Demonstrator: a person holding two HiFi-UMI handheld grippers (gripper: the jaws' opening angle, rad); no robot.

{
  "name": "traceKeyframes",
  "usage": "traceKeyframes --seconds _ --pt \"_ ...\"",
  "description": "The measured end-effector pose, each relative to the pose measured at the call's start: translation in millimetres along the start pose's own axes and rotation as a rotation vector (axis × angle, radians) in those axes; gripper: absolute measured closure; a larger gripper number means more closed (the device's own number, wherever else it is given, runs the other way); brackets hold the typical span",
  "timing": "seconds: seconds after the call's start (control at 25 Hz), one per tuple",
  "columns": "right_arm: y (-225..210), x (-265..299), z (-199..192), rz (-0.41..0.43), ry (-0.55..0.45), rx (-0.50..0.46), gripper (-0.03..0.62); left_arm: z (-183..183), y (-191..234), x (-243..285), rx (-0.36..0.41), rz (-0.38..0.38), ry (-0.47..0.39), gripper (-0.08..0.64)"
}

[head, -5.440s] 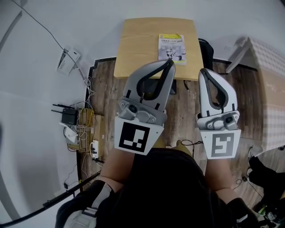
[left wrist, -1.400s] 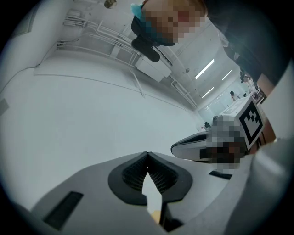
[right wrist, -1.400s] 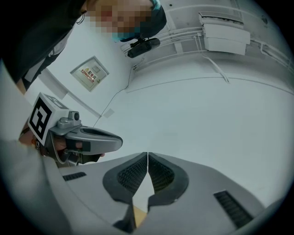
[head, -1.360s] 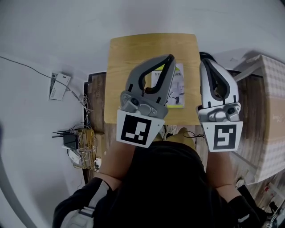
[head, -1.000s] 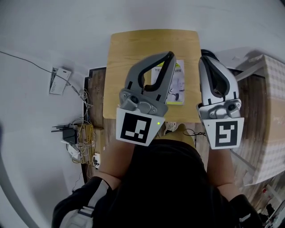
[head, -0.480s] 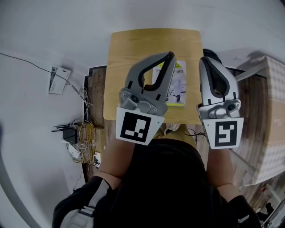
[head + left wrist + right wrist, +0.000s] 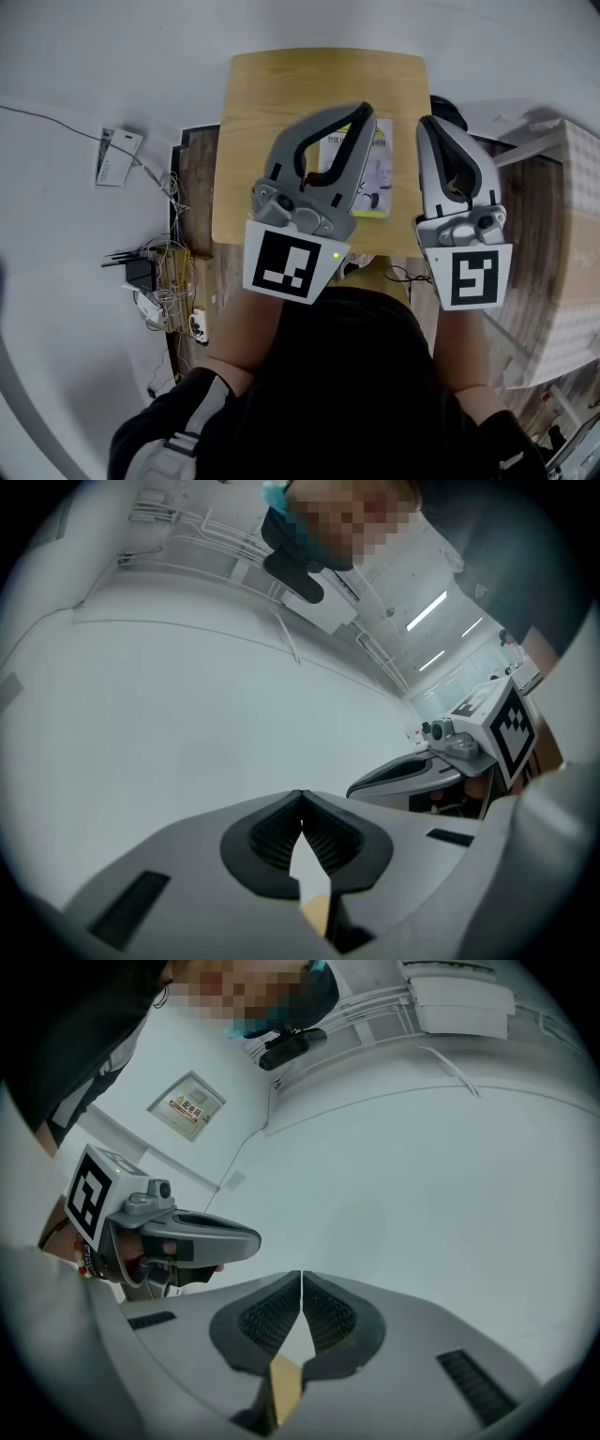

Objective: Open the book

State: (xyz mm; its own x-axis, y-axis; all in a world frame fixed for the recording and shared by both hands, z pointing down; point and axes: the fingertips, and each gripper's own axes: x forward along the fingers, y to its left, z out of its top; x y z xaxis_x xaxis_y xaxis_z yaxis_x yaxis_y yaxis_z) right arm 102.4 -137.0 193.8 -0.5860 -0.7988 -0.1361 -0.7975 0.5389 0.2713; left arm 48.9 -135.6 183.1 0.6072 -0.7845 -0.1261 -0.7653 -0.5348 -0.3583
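Book: the book (image 7: 378, 174) lies closed, cover up, on the near right part of the small wooden table (image 7: 281, 94). In the head view its left side is hidden behind the left gripper.
Left gripper: the left gripper (image 7: 363, 112) is held in the air above the table. Its fingers are pressed together at the tips, with nothing between them.
Right gripper: the right gripper (image 7: 432, 127) hangs over the table's right edge, just beside the book. Its fingers are also pressed together and hold nothing.
Done so far: only the approach, as I judge it. Both grippers are over the table but neither touches the book.
Left to do: everything that counts. One gripper has to come down to the cover's free edge, catch it and swing it over, and the other will probably need to steady the book.
Change from the earliest frame: then the table sat far off at the top of the head view, with the book in full sight. Now the table lies right under the grippers, and the left gripper covers part of the book.
Change over the last half second: almost none.
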Motion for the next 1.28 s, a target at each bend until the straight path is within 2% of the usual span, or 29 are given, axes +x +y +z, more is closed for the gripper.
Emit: traceKeyframes --seconds 0.32,0.6,0.96,1.0,1.04,1.08,1.28 --pt "3 7 -8 0.011 0.026 0.004 0.561 -1 1 1 0.001 -0.008 -0.004 0.549" --pt "11 11 -21 0.043 0.062 0.001 0.560 -7 -5 7 0.009 -0.044 0.002 0.549" --pt "12 15 -48 0.039 0.121 0.023 0.557 -28 -12 18 -0.036 -0.094 0.020 0.549" --pt "13 15 -52 0.043 0.129 0.028 0.535 -32 -13 19 -0.040 -0.101 0.024 0.549" --pt "14 17 -57 0.049 0.139 0.037 0.468 -36 -13 20 -0.045 -0.107 0.029 0.549" --pt "15 19 -62 0.052 0.147 0.046 0.443 -41 -14 21 -0.050 -0.112 0.034 0.549" --pt "20 23 -88 0.045 0.190 0.073 0.442 -64 -16 23 -0.079 -0.130 0.064 0.549"
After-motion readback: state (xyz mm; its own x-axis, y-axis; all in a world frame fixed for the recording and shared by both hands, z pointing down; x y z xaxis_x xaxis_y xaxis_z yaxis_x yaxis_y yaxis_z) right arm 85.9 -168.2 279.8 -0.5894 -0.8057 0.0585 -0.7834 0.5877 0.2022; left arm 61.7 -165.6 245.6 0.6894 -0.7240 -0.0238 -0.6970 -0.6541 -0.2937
